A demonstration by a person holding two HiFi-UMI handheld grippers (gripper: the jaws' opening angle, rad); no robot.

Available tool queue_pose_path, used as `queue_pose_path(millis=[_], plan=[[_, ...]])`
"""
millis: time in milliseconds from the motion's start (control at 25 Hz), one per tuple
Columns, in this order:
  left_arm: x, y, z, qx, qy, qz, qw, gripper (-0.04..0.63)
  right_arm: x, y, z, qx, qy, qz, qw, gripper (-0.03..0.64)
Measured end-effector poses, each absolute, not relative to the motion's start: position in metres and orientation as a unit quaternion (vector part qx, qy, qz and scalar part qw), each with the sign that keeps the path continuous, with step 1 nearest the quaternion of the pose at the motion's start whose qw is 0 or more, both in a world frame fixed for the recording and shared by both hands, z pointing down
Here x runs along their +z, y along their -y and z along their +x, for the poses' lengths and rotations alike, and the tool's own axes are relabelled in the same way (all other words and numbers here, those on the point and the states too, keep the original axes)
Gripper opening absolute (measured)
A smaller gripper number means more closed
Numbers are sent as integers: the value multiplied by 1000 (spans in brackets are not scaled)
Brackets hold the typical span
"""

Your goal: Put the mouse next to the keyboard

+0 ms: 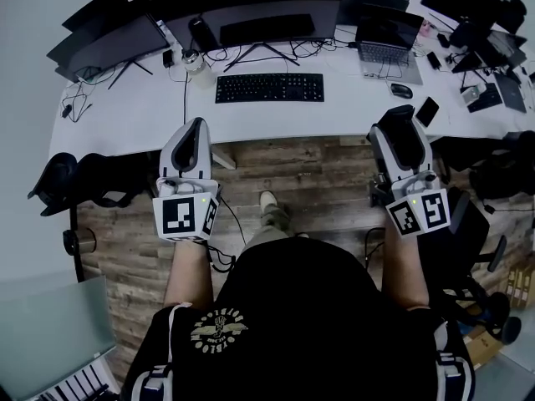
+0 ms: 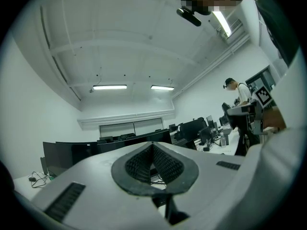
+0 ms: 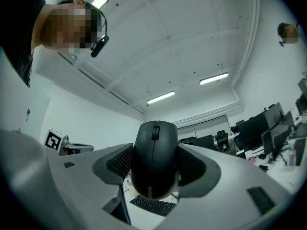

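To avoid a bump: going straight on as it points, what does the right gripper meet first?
Probably the white desk at its near edge, then the spare mouse beside the laptop; the right gripper may be above desk height, unclear.

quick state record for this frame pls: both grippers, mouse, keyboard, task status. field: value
left gripper: shut, nothing between the jaws
right gripper: shut on mouse
mouse: black, clamped between the right jaws, off the desk
keyboard: black, flat on the white desk, ahead of both grippers
second mouse: on the desk right of the keyboard, beside the laptop
task status: held mouse not yet set down next to the keyboard
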State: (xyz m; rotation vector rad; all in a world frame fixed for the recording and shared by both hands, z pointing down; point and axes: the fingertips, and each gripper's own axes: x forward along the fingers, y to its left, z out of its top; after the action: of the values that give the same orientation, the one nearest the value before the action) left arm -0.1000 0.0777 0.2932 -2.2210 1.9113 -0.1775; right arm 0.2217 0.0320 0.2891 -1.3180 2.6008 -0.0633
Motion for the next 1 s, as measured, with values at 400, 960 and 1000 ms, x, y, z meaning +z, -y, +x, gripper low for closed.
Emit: queue_pose_path(millis=[400,960,1000], plan=[[297,-25,-127,-67,-643,-757,95,2,295,17,194,-32,-884,-454,108,288],[305,42,-166,-63,-632,-768,83,2,294,77,155,-34,-881,-462,95,288],[303,46,-169,-63,-630,-770,84,2,293,80,153,-32,-880,-464,94,288]])
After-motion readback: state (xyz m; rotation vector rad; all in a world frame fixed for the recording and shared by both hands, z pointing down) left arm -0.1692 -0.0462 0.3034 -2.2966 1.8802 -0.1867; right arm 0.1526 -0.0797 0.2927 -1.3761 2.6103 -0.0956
